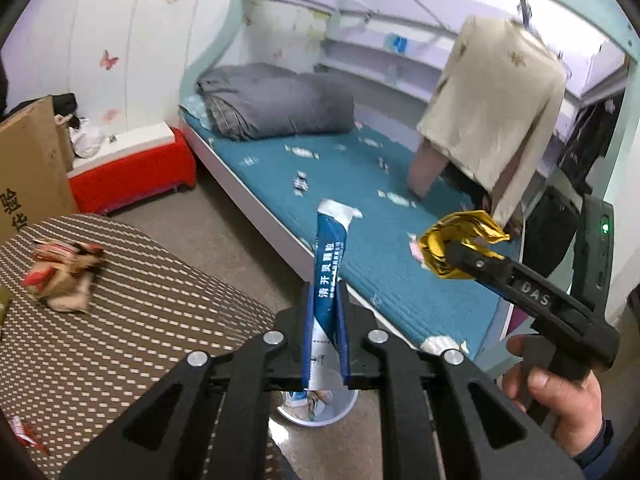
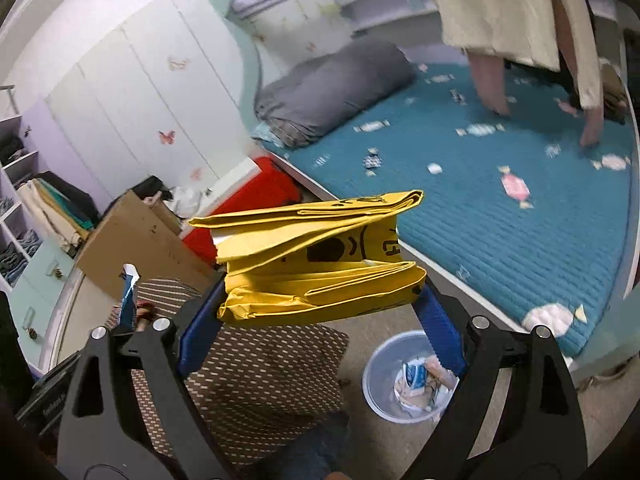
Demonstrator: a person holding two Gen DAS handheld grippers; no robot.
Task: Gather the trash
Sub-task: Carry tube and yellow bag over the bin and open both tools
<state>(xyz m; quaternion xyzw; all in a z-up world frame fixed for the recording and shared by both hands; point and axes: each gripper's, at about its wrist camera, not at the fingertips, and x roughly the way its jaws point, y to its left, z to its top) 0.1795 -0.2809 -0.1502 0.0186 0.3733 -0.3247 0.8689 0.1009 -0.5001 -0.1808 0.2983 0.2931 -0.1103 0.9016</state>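
My left gripper (image 1: 326,300) is shut on a long blue-and-white sachet (image 1: 329,264) that stands upright between its jaws. The sachet's top also shows at the left of the right wrist view (image 2: 129,300). My right gripper (image 2: 320,312) has its blue pads (image 2: 196,336) pressed on a wide crumpled yellow bag (image 2: 320,256). In the left wrist view that right gripper (image 1: 452,252) reaches in from the right with the yellow bag (image 1: 456,240) at its tip, a hand on its handle. A translucent bin (image 2: 380,368) with wrappers inside stands on the floor below both grippers (image 1: 344,410).
A table with a brown dotted cover (image 1: 140,340) lies to the left, bearing a crumpled red-and-tan wrapper (image 1: 64,276) and a small red scrap (image 1: 24,432). A teal bed (image 1: 360,184) with a grey duvet (image 1: 276,104), a hanging beige garment (image 1: 492,112), a red box (image 1: 132,176) and a cardboard box (image 1: 28,172) stand around.
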